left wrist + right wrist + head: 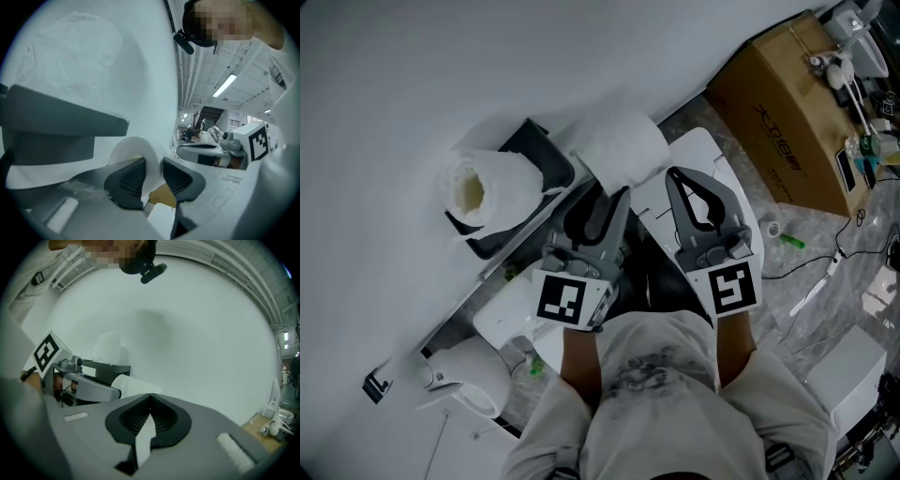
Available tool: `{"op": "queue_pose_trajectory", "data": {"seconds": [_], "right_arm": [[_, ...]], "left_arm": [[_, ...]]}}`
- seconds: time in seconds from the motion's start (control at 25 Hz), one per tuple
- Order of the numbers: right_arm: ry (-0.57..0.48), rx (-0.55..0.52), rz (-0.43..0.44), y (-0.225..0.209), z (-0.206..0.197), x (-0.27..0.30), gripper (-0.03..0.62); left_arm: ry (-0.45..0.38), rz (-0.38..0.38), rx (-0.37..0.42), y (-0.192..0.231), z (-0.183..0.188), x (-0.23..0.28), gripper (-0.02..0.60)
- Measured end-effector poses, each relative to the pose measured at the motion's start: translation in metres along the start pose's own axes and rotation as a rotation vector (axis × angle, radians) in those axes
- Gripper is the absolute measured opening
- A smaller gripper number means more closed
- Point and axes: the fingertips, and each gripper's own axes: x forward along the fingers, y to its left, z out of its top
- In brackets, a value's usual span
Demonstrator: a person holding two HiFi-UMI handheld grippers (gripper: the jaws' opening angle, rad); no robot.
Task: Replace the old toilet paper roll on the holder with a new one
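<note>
I find the left gripper (152,176) with fingers pinching a toilet paper roll (623,142). The right gripper (150,414) has fingers pressed together, empty.

Cardboard box (778,103); small green object (793,243) on floor (825,220)

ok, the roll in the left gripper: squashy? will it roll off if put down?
Probably light and squashy: the left gripper pinches only one wall of the roll, and that alone carries it. Being round, it would likely roll if laid on its side.
</note>
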Motion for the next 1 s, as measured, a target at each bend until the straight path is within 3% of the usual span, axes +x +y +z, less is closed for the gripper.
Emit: {"op": "queue_pose_trajectory", "data": {"seconds": [1.0], "right_arm": [[-0.032,-0.02,0.026,0.021,0.045,-0.062,0.003]], "left_arm": [[-0.03,-0.059,0.02,-0.046,0.024,-0.05,0.13]]}}
